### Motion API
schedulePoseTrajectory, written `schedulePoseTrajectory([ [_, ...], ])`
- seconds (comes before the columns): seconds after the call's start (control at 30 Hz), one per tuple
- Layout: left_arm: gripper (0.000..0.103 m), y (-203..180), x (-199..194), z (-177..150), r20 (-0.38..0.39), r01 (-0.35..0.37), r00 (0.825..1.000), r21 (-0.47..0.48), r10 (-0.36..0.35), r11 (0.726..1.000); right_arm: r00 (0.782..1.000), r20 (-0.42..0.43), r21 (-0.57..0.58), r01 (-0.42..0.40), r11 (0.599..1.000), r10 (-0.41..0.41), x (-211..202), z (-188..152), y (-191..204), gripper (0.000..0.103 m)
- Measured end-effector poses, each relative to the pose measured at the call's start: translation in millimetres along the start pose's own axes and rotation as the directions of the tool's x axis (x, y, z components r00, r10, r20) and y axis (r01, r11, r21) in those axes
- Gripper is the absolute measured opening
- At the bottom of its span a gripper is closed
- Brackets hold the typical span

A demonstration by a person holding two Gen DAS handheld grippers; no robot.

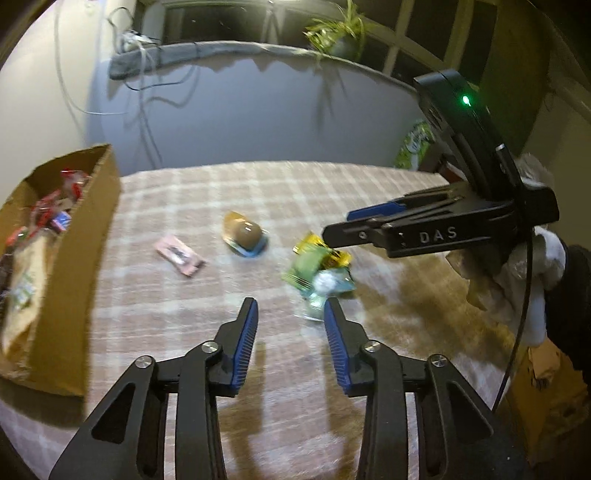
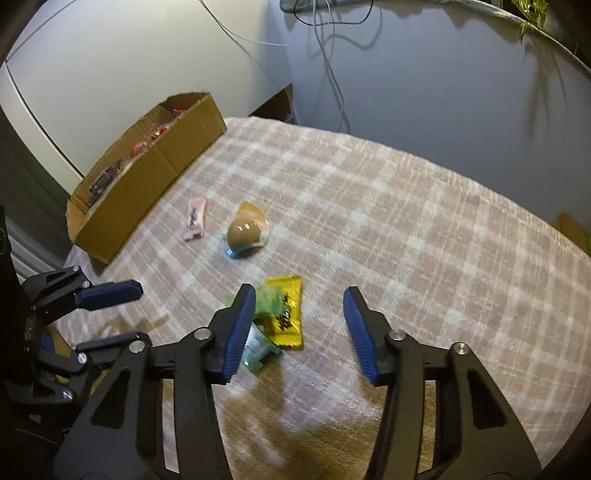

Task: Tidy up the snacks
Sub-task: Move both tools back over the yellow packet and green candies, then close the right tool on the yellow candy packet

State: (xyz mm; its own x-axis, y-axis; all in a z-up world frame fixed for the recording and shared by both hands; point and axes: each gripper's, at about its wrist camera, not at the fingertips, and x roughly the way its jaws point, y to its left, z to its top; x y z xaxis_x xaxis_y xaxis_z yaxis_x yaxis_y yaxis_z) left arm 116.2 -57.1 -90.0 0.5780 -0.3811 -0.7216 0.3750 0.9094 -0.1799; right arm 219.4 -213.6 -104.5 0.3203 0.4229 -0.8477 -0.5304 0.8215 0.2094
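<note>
Loose snacks lie on a pink plaid cloth (image 1: 258, 192): a pink wrapper (image 1: 180, 255) (image 2: 195, 218), a brown round snack in clear wrap (image 1: 244, 234) (image 2: 244, 234), and a small pile of a yellow packet (image 2: 286, 314), a green packet (image 1: 308, 263) and a teal packet (image 1: 325, 286). My left gripper (image 1: 290, 309) is open and empty just before the pile. My right gripper (image 2: 299, 295) is open and empty above the pile; it also shows in the left wrist view (image 1: 336, 225).
An open cardboard box (image 1: 70, 266) (image 2: 147, 173) with several snacks stands at the cloth's left edge. A wall with hanging cables (image 2: 328, 55) is behind. A green bag (image 1: 415, 144) and a plant (image 1: 338, 33) are at the back right.
</note>
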Motion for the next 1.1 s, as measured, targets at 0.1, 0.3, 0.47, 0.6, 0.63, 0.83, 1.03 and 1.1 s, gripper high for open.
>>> schedulePoseTrajectory([
  [0.1,0.034,-5.5,9.5,0.9,-0.017,0.009,1.000,0.016,-0.009,1.000,1.000,-0.015,0.000,-0.011,1.000,0.011,4.4,-5.0,-2.1,0.041],
  [0.3,0.034,-15.6,28.9,2.6,-0.057,0.010,0.998,0.060,-0.007,0.998,1.000,-0.025,-0.017,-0.009,1.000,0.008,12.0,-5.6,0.3,0.041],
  [0.47,0.029,-17.3,40.9,5.0,-0.079,0.018,0.997,0.071,-0.012,0.997,0.999,-0.033,-0.045,-0.003,0.999,0.001,18.8,-3.9,6.4,0.041],
  [0.6,0.021,-14.7,42.6,6.7,-0.080,0.026,0.997,0.058,-0.021,0.998,0.999,-0.033,-0.081,0.016,0.997,-0.019,21.7,-2.4,12.4,0.041],
  [0.63,0.020,-13.9,42.5,6.9,-0.080,0.027,0.997,0.056,-0.023,0.998,0.999,-0.033,-0.092,0.023,0.996,-0.026,22.7,-2.1,14.1,0.041],
  [0.83,0.019,-10.7,39.1,5.5,-0.080,0.020,0.997,0.056,-0.015,0.998,0.994,-0.033,-0.187,0.100,0.977,-0.108,27.2,-4.8,29.8,0.041],
  [1.03,0.018,-2.8,34.7,2.0,-0.076,0.013,0.997,0.038,-0.010,0.999,0.988,-0.036,-0.256,0.138,0.957,-0.153,27.6,-7.8,41.2,0.025],
  [1.1,0.017,-1.0,32.3,1.0,-0.069,0.009,0.998,0.034,-0.007,0.999,0.985,-0.038,-0.272,0.153,0.950,-0.169,27.0,-9.0,44.6,0.025],
])
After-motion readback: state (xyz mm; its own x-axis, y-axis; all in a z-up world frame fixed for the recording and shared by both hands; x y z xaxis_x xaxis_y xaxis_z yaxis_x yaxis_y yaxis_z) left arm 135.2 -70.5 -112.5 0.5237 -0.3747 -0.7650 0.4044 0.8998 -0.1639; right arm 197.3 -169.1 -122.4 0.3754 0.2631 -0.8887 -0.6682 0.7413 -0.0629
